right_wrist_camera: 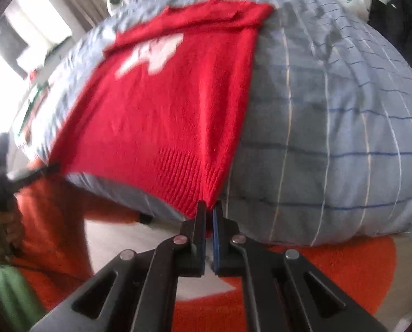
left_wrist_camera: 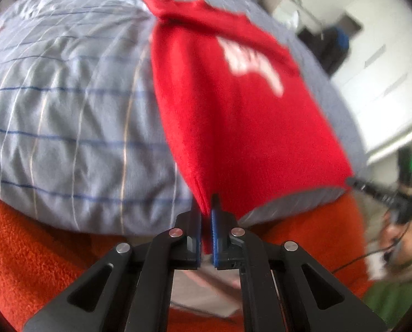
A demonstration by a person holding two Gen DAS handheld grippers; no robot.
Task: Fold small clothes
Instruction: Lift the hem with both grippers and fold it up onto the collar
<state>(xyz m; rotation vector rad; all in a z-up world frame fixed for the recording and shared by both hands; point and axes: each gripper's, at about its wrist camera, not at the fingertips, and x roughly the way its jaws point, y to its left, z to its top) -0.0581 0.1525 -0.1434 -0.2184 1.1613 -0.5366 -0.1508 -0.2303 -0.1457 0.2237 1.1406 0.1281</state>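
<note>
both grippers (left_wrist_camera: pixel 206 207) (right_wrist_camera: pixel 209 207) pinched on red sweater (left_wrist_camera: pixel 233 116) hem corners; ribbing in right view only

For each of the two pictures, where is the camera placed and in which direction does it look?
Left wrist view: sits on the left gripper, looks forward over the red sweater on the striped bedding; the right gripper and its hand show.
Right wrist view: sits on the right gripper, looks forward at the sweater's ribbed hem; the left gripper shows.
Shared: sweater, bedding, orange blanket.
</note>
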